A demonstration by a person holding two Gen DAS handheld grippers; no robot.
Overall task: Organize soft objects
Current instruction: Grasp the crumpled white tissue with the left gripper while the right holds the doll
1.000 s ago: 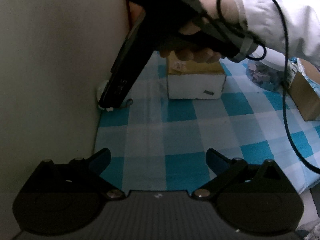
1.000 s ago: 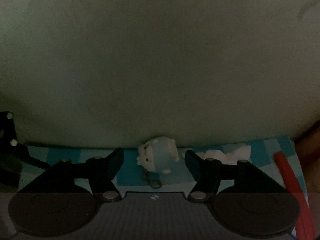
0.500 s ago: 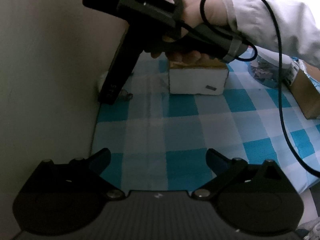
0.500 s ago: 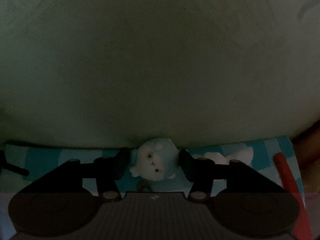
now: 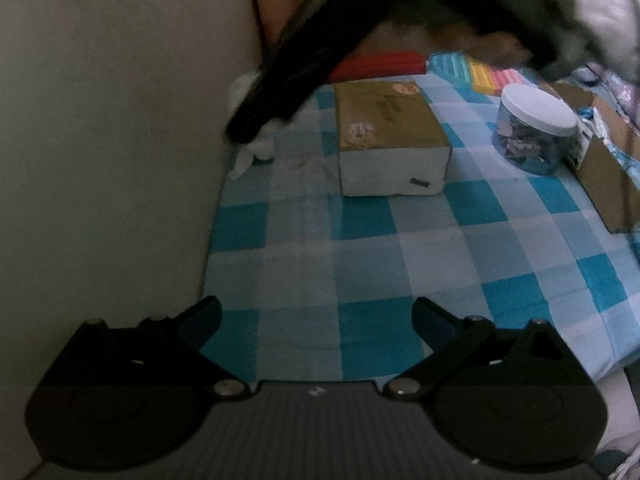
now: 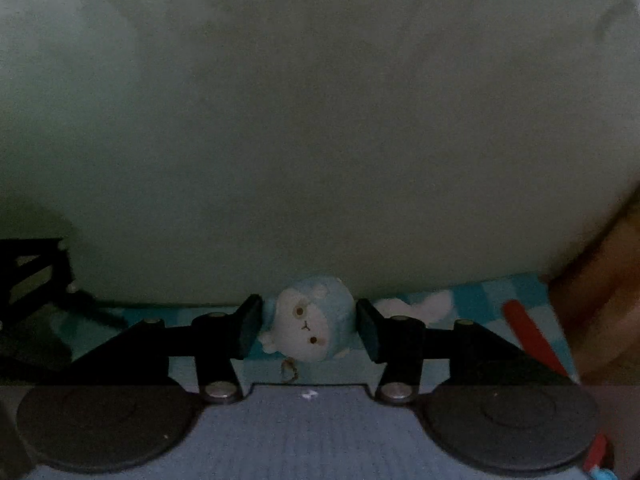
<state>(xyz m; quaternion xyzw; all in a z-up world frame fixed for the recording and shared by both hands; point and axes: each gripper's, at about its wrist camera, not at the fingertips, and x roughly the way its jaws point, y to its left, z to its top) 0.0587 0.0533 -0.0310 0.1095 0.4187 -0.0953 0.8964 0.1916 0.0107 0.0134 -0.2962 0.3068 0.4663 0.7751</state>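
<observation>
Surface: blue-and-white checked cloth (image 5: 360, 240), butted against a pale wall at 9 o'clock.

- Brown-topped white box (image 5: 390, 140), 12 o'clock.
- Clear jar with white lid (image 5: 536, 130), 2 o'clock, near the box.
- Cardboard box (image 5: 608, 168), 3 o'clock, just beside the jar.
- Red roll (image 5: 380, 65), behind the brown-topped box.
- Pastel-coloured block set (image 5: 476, 72), 1 o'clock.
- White fluffy scraps (image 5: 256, 152), 11 o'clock, at the wall.

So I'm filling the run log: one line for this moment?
phase: grasp | right gripper: shut on blue plush toy by wall | left gripper: open, empty, over checked cloth
</observation>
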